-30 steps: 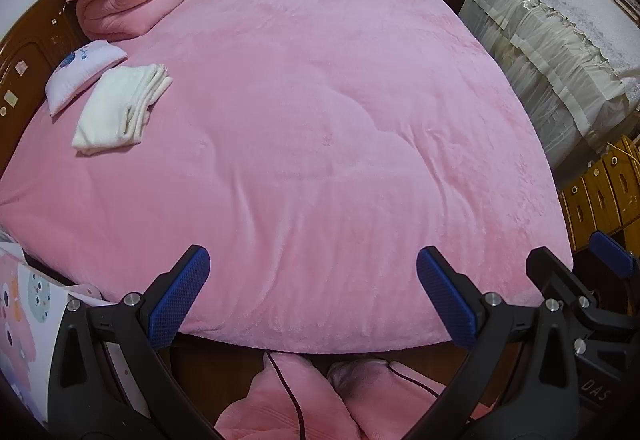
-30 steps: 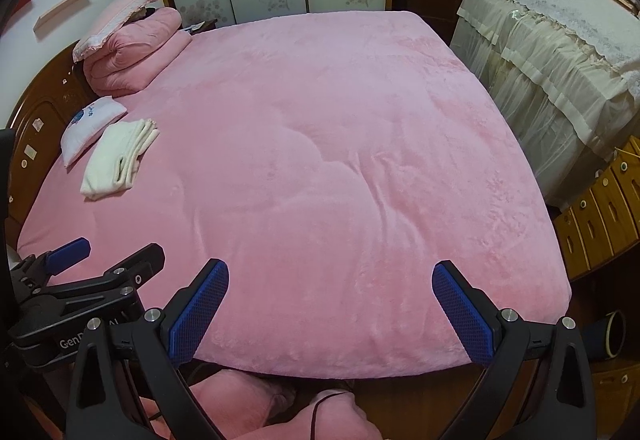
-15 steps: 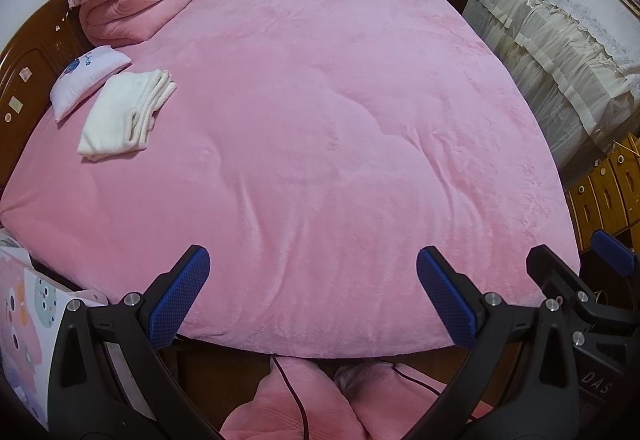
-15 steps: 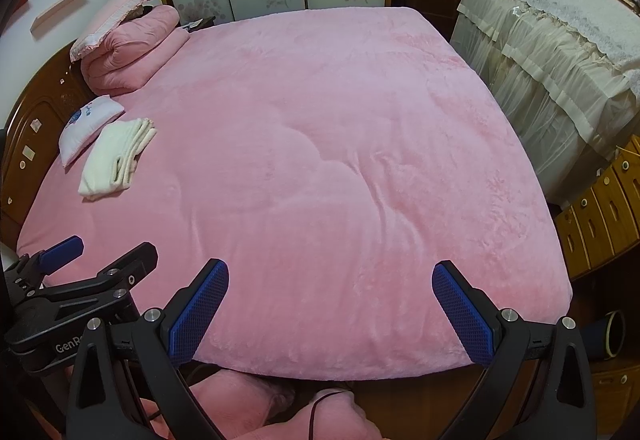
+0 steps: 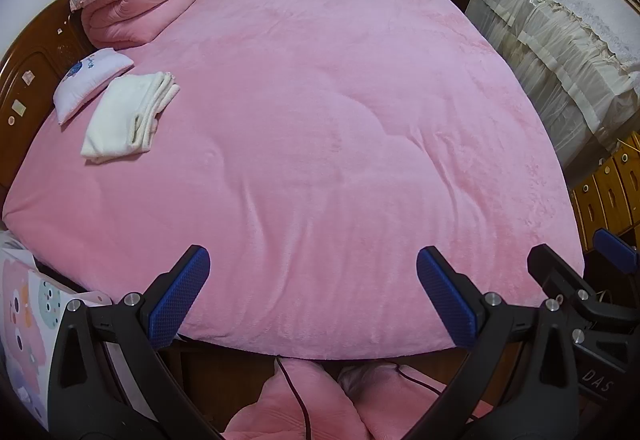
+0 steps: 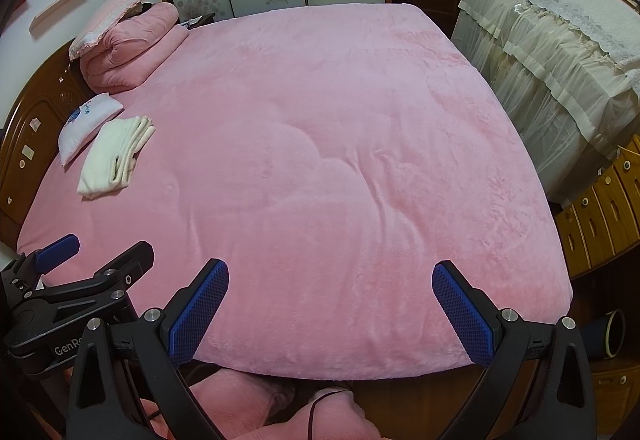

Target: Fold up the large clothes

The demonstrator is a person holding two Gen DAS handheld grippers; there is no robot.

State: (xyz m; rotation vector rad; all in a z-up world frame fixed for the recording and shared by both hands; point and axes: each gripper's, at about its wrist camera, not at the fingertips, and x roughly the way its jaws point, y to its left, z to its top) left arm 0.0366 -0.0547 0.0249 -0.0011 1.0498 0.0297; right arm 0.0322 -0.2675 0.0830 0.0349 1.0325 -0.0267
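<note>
A folded white garment [image 5: 128,116] lies on the pink bed [image 5: 340,144] at the far left, beside a small pillow; it also shows in the right wrist view [image 6: 114,156]. My left gripper [image 5: 314,294] is open and empty, held over the bed's near edge. My right gripper [image 6: 330,310] is open and empty, also over the near edge, to the right of the left one. The left gripper [image 6: 80,268] shows at the lower left of the right wrist view. The right gripper [image 5: 580,272] shows at the right of the left wrist view.
A small white pillow [image 5: 90,80] and a rolled pink quilt [image 5: 136,12] lie by the wooden headboard [image 5: 28,68]. A cream-draped cabinet [image 5: 560,36] and wooden drawers [image 5: 612,192] stand to the right. Pink slippers [image 5: 296,400] and a cable lie on the floor below.
Both views have shifted slightly: the bed and the white garment sit a little lower in frame. Both grippers stay open and empty.
</note>
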